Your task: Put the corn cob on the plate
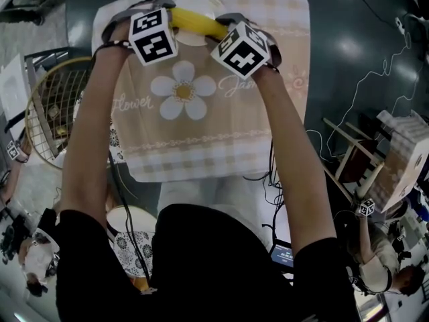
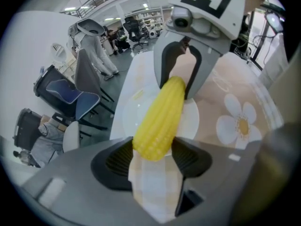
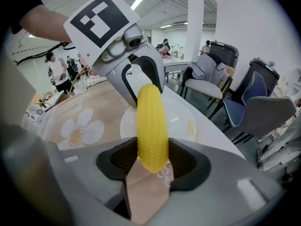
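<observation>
A yellow corn cob (image 1: 198,23) hangs across a white plate (image 1: 199,3) at the far end of the table, one end in each gripper. My left gripper (image 1: 171,17) is shut on the cob's left end and my right gripper (image 1: 226,33) on its right end. In the left gripper view the corn cob (image 2: 163,117) runs from my jaws (image 2: 153,155) to the other gripper, above the plate (image 2: 133,118). The right gripper view has the corn cob (image 3: 151,126) pressed between my pads (image 3: 153,161), with the plate (image 3: 181,121) below it.
A beige tablecloth (image 1: 201,133) with a white flower print covers the table. A wire basket (image 1: 53,113) stands off the table's left edge, and a wooden chair (image 1: 355,159) is at the right. Office chairs (image 3: 254,112) and people stand beyond the far edge.
</observation>
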A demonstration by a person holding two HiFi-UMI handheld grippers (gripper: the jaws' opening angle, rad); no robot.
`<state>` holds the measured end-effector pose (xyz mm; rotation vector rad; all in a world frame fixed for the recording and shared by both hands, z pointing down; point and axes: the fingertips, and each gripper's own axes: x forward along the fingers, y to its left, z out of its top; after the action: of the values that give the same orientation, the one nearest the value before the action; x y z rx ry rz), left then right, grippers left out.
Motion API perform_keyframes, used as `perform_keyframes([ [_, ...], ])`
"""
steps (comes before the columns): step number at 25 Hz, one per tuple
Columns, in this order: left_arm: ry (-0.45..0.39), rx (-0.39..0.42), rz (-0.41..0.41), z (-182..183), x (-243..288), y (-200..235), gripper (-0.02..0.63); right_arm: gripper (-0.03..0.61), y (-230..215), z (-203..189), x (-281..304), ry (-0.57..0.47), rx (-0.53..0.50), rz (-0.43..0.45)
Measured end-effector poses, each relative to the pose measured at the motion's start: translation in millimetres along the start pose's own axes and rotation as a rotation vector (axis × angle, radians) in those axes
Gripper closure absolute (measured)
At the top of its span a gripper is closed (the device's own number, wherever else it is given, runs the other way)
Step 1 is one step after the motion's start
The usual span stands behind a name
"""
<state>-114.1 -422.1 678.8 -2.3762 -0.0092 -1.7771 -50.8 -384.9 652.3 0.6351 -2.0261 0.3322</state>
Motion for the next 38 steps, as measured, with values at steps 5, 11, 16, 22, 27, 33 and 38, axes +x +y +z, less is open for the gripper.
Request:
perform_keyframes([
  [5,-0.010,-0.020,-0.042,4.2,-0.9,-1.1,0.365,0.373,-2.8,-2.0,0.5,-0.002,0.035,0.011],
  [11,-0.013,-0.014,-0.030,1.9,-1.1,1.1,0.347,0.365,-6.6,-2.5,1.0,0.001,0.083,-0.002],
  [16,-0.029,-0.050,-0.047,0.7,-4.9,0.3,0.321,0.365,-8.9,-0.6,-8.7,-0.006,0.075,-0.014],
  [22,-0.049,-0.082,-0.042,-0.6,-23.4,-1.8,0.301,0.367,-11.1,1.1,-29.5,-0.052,0.138,-0.056],
  [27,-0.084,-0.109,0.008,9.7,-55.1,-1.8,0.322,0.419,-12.7,10.4,-61.8,-0.107,0.163,-0.105],
  [33,-0.152,-0.158,0.091,32.3,-103.8,-9.4,0.373,0.508,-13.7,26.5,-112.5,-0.208,0.229,-0.159],
  [38,-0.224,-0.199,0.165,49.2,-142.6,-20.3,0.470,0.549,-10.6,36.2,-155.3,-0.299,0.269,-0.196],
])
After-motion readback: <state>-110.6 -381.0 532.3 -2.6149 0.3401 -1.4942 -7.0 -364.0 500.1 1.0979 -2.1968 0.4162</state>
